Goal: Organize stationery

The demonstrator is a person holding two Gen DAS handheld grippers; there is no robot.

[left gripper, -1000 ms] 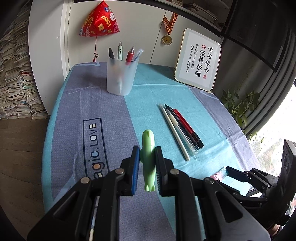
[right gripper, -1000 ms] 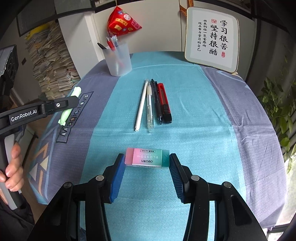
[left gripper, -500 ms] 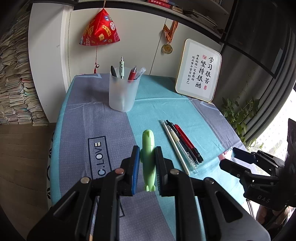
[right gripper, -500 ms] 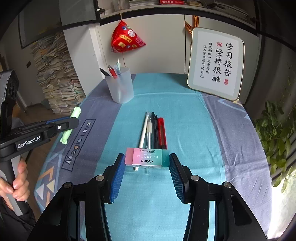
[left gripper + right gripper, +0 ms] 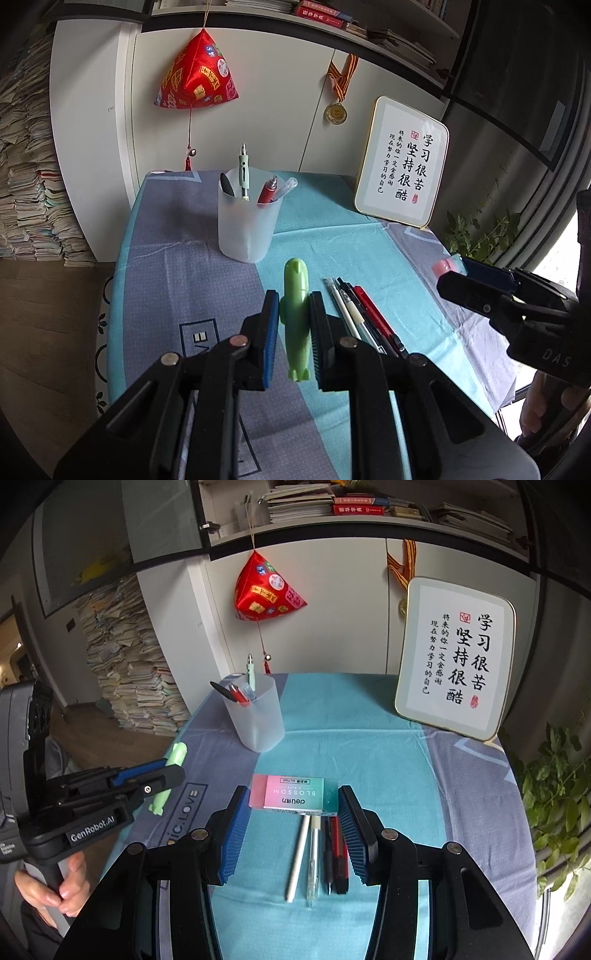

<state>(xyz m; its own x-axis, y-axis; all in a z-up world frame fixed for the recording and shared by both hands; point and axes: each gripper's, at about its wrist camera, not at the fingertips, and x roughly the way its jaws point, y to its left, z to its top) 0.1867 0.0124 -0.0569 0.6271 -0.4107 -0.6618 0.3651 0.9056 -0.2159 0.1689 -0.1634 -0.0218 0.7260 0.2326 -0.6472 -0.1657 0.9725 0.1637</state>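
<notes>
My left gripper (image 5: 294, 332) is shut on a pale green pen (image 5: 295, 295) and holds it in the air above the grey part of the tablecloth. In the right wrist view the same gripper (image 5: 162, 775) and green pen (image 5: 173, 760) appear at the left. My right gripper (image 5: 293, 801) is shut on a pink-to-teal eraser (image 5: 291, 790), held above a row of pens (image 5: 317, 853) lying on the cloth. A frosted pen cup (image 5: 245, 221) with several pens stands farther back, also visible from the right wrist (image 5: 258, 716).
A framed calligraphy board (image 5: 454, 672) leans at the table's back right. A red ornament (image 5: 197, 79) hangs on the wall behind the cup. A plant (image 5: 557, 794) stands beyond the right edge. Paper stacks (image 5: 125, 672) fill the floor at the left.
Both grippers have risen with their objects still held. The eraser now hangs over the near ends of the row of pens, and the table sits lower in both views.
</notes>
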